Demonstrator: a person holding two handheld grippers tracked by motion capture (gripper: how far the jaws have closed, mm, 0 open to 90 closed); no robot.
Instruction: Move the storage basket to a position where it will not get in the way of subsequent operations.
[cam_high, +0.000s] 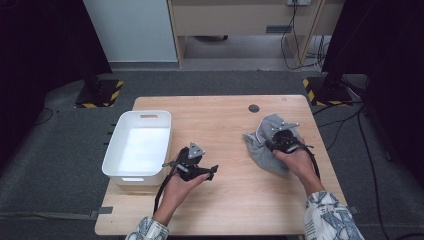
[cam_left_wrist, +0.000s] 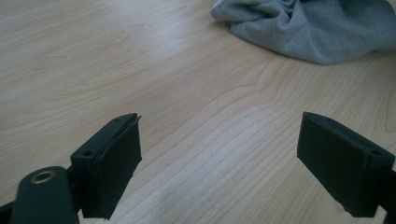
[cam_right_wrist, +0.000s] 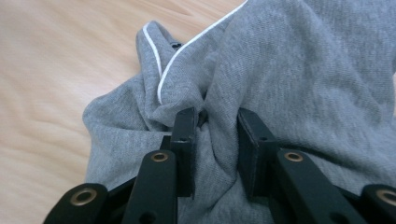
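A crumpled grey garment (cam_high: 270, 145) with thin white piping lies on the right half of the wooden surface (cam_high: 230, 200), bunched into a loose heap well apart from the white bin (cam_high: 141, 145) that stands at the left edge. The right claw (cam_high: 281, 139) sits on top of that heap, pointing down into it, with the right hand (cam_high: 295, 160) wrapped round its body on the near side. In the right gripper view its two black jaws stand close together with a raised fold of the grey garment (cam_right_wrist: 219, 126) pinched between them; the fabric puckers into creases that run toward the pads, so this claw (cam_right_wrist: 215, 126) is gripping the cloth. The piped hem curls up just beyond the jaw tips, and bare wood shows to the left of the heap. The left claw (cam_high: 197, 167) rests low over the middle of the surface, just beside the bin's near right corner, held by the left hand (cam_high: 182, 185). In the left gripper view its jaws (cam_left_wrist: 219, 154) stand wide apart with only wood grain between them, so it holds nothing; the grey garment (cam_left_wrist: 317, 28) lies farther off, beyond the jaw tips and toward the upper right, clear of this claw.
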